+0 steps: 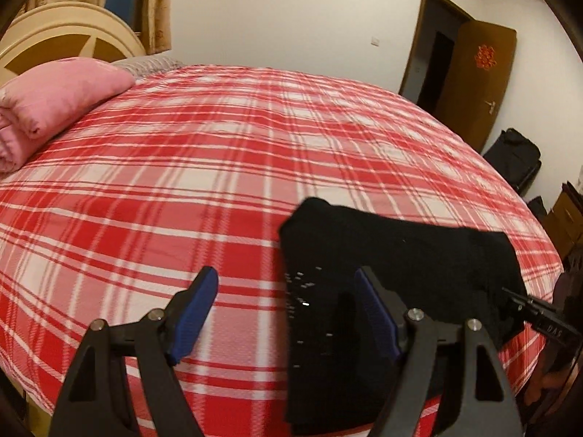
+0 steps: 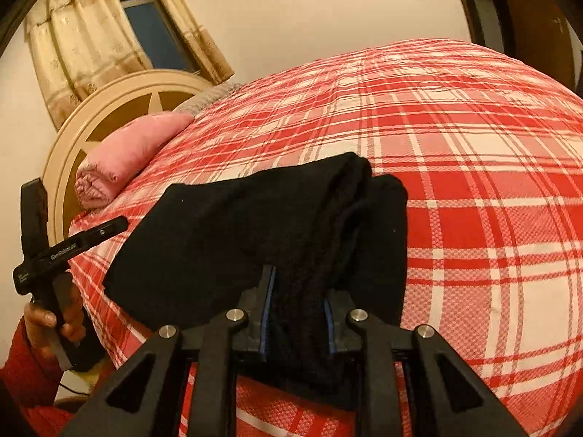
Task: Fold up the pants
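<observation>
The black pants (image 2: 255, 225) lie folded on the red plaid bed (image 2: 473, 182), near its front edge. My right gripper (image 2: 299, 289) is shut on a bunched fold at the near side of the pants, with cloth filling the gap between its blue pads. In the left wrist view the pants (image 1: 393, 255) sit at the lower right. My left gripper (image 1: 288, 291) stands open above the bed, its right finger over the left part of the pants and its left finger over bare sheet. Nothing is between its pads. A hand in a red sleeve (image 2: 47, 324) holds the left gripper.
A rolled pink quilt (image 1: 54, 109) lies at the head of the bed by the cream headboard (image 1: 73, 32). A brown door (image 1: 473, 83) stands open at the back right, with a black bag (image 1: 517, 160) beside it. A curtained window (image 2: 153, 29) is behind the headboard.
</observation>
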The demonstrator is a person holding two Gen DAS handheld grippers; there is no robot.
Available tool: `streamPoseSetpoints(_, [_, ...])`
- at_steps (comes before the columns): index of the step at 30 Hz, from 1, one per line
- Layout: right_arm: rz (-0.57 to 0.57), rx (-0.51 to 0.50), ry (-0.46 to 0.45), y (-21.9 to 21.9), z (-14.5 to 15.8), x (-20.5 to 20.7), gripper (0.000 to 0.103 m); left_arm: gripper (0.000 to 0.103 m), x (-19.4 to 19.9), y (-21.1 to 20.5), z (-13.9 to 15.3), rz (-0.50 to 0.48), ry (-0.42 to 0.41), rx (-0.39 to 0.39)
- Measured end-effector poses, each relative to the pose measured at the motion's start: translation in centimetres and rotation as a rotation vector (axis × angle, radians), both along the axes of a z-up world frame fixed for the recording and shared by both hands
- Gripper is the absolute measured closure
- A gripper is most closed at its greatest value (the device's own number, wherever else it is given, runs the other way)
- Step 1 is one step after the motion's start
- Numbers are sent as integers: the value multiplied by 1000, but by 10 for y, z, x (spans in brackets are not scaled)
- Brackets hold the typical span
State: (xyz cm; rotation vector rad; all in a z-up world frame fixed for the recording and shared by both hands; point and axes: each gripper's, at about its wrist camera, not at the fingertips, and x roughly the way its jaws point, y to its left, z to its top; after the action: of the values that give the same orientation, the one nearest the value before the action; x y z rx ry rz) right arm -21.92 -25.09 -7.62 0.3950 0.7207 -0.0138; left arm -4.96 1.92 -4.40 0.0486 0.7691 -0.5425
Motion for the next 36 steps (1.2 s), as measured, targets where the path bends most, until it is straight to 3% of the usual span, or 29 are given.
streamPoseSetpoints(5, [-7,-10,20,-13,0,-2,78,23,-6,-13,-11,-28,25,27])
streamPoseSetpoints(8, [-21,76,-4,-25,-9,-6,77,23,-8,-17,-19,-36,38,37])
streamPoseSetpoints(12, [-12,44,-1,-17,-4,-12,69,23,-10,-22,-24,-34,33,67])
streamPoseSetpoints(15, [-52,70,19,-24,5,-24,68,17,-10,-22,-25,-25,22,86])
streamPoseSetpoints(16, [-99,43,15,-28,11,-31,68,16,-10,-22,-26,-21,19,95])
streamPoseSetpoints(18, [-182,-111,-47,-23,34,-42,68,16,-10,-22,-29,-14,25,93])
streamPoseSetpoints(22, [-119,-205,-118,0,58,-23,68,16,-14,-20,-31,2,36,73])
streamPoseSetpoints(26, [-47,-265,-101,19,45,14,68,11,-19,-15,-31,-3,18,93])
streamPoseSetpoints(29, [-86,-292,38,12,11,45,68,7,-22,-8,-32,-6,24,93])
streamPoseSetpoints(32, [-109,-314,4,11,2,50,68,5,-24,1,-35,0,54,75])
streamPoseSetpoints(36, [-104,-306,-14,14,16,38,68,6,-23,11,-33,0,86,65])
